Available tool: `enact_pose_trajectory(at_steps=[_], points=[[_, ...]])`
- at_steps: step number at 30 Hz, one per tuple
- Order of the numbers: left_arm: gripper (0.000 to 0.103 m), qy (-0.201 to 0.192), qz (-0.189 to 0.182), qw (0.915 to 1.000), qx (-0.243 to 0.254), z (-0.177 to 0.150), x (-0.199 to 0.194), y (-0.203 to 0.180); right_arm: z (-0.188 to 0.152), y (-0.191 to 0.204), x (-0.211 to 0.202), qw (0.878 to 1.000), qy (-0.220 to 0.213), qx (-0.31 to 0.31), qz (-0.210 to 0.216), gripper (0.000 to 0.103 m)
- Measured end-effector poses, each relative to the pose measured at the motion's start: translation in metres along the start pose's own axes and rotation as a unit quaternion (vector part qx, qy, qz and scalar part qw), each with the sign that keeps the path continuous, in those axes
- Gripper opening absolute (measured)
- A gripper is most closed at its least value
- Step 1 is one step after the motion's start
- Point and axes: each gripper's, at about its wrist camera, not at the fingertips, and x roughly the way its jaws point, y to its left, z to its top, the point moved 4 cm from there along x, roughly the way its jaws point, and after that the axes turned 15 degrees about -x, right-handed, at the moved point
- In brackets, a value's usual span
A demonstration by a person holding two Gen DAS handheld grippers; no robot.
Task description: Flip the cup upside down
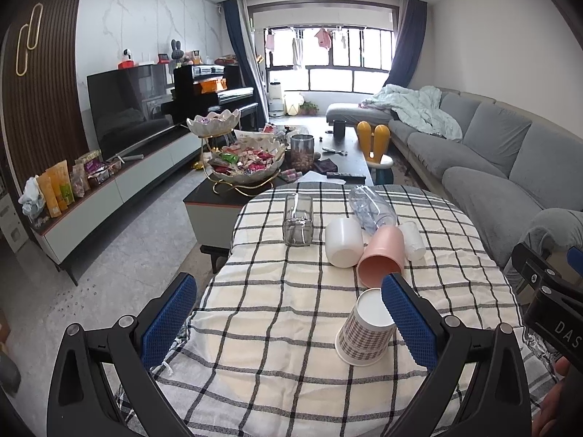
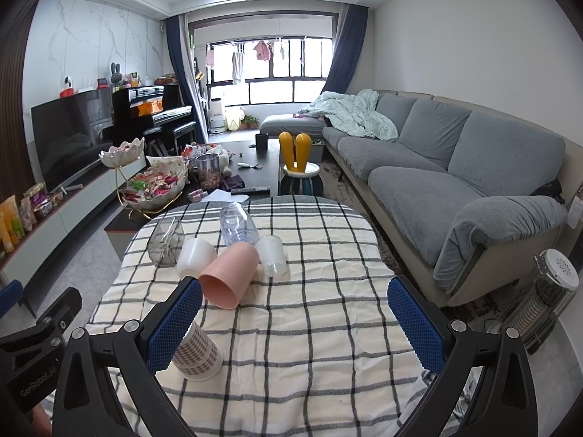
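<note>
1 brown-checked paper cup point(image 1: 364, 331) already stands mouth-down on the black-and-white checked tablecloth point(image 1: 277, 313), nearest the camera, so for this cup the flip looks finished. Behind it, a pink plastic cup point(image 1: 382, 256), a white plastic cup point(image 1: 343, 242) and a small translucent cup point(image 1: 413, 240) lie on their sides, seemingly left to turn. Both the left gripper point(image 1: 288, 324) and the right gripper point(image 2: 295, 327) have fingers spread wide, holding nothing.
</note>
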Motion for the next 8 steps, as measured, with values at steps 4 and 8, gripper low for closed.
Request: enact_pose_trajectory(at_steps=[4, 8], points=[[0.103, 0.004, 0.003, 1.0, 0.001, -0.0011, 0.002, 0.0, -0.0003, 0.0011, 0.0, 1.0, 0.001, 0.0, -0.001, 0.102], [0.103, 0.009, 0.004, 0.9999, 0.003, -0.0026, 0.0037, -0.0006, -0.0004, 0.0008, 0.0002, 1.0, 0.001, 0.0, 0.0, 0.102]])
